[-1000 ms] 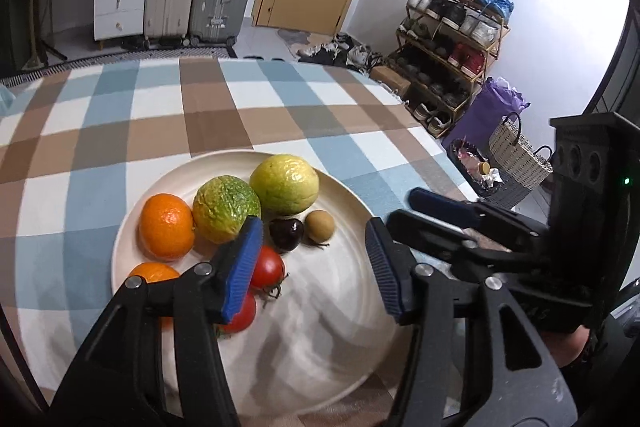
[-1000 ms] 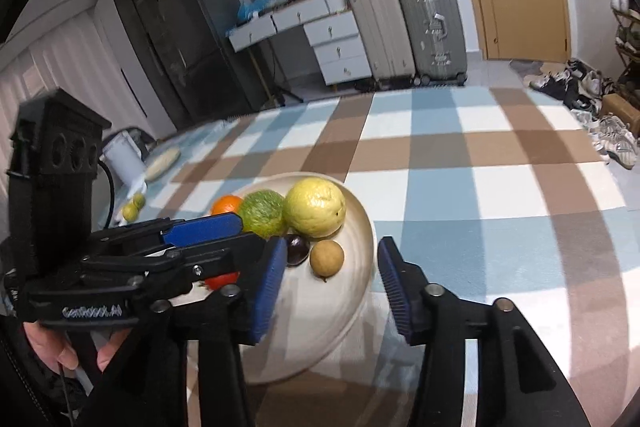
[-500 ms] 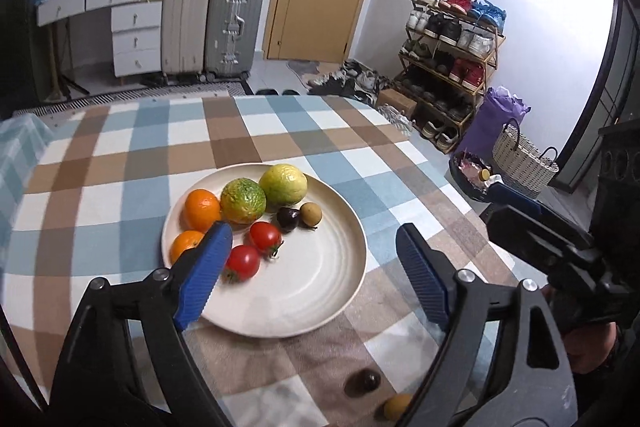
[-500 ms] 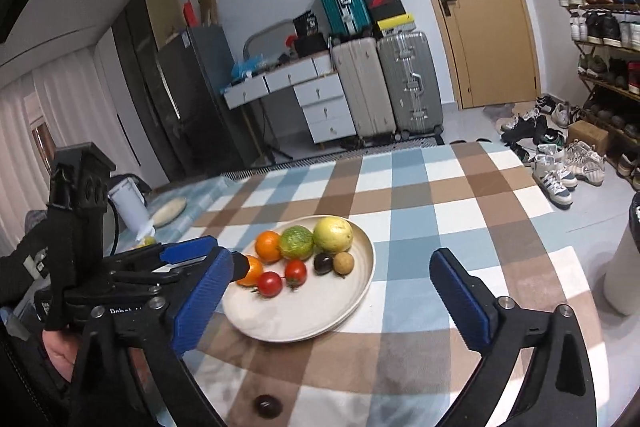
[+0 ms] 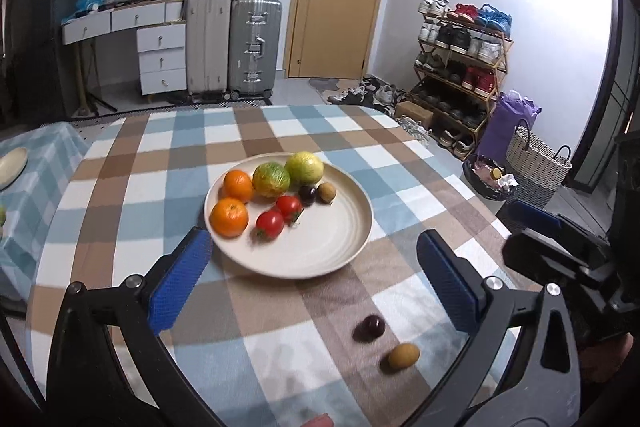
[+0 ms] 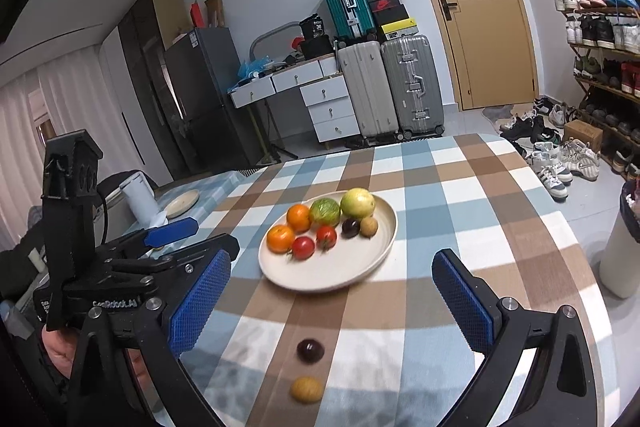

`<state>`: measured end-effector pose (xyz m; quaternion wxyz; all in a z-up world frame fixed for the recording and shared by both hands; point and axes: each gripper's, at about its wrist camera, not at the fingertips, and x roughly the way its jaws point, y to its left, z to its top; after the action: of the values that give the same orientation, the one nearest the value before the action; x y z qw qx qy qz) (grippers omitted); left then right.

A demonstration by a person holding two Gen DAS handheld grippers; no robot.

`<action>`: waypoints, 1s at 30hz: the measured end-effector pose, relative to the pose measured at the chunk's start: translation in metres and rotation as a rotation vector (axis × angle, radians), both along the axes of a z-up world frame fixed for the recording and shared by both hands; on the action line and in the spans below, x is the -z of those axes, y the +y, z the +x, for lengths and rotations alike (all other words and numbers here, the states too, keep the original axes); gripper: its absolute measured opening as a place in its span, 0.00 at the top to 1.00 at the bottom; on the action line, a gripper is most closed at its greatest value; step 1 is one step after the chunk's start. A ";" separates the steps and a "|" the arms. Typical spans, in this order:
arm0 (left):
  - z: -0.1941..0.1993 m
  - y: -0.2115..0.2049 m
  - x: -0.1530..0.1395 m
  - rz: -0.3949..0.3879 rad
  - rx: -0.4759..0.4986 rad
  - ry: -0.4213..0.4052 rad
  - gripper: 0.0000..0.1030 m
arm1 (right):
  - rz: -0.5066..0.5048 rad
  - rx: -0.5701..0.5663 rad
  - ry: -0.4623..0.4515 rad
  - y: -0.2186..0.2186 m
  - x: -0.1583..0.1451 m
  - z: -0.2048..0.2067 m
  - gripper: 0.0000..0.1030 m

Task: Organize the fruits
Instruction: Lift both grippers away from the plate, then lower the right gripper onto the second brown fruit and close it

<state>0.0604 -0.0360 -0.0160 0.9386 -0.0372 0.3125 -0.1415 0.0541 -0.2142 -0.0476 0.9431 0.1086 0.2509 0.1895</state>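
Both pairs of jaws stand wide apart with nothing between them. In the left wrist view the left gripper (image 5: 312, 277) frames the lower half of the picture; in the right wrist view the right gripper (image 6: 332, 301) does the same.

The plate (image 5: 340, 247) sits mid-frame on the checked desk (image 5: 132, 187), holding two oranges, two green-yellow fruits, two tomatoes, a dark fruit and a brown one. Bare cloth surrounds the plate on all sides.

Near the bottom edge, apart from the plate, lie a loose dark fruit (image 5: 369, 327) and a loose brown fruit (image 5: 404, 355). The desk's far edge runs across the upper middle.
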 end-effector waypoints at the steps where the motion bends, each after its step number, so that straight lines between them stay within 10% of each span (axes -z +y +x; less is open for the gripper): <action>1: -0.004 0.002 0.002 -0.004 -0.010 0.005 0.01 | 0.000 -0.003 0.001 0.001 0.001 -0.004 0.00; 23: -0.026 0.033 0.065 -0.058 -0.071 0.139 0.01 | -0.008 -0.111 0.242 0.036 0.071 -0.027 0.02; 30: -0.019 0.036 0.077 -0.062 -0.071 0.165 0.01 | -0.026 -0.135 0.300 0.043 0.087 -0.019 0.27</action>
<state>0.0417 0.0004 -0.0932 0.9124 -0.0889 0.3829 -0.1142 0.0353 -0.1710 -0.1342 0.8814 0.1061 0.3981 0.2310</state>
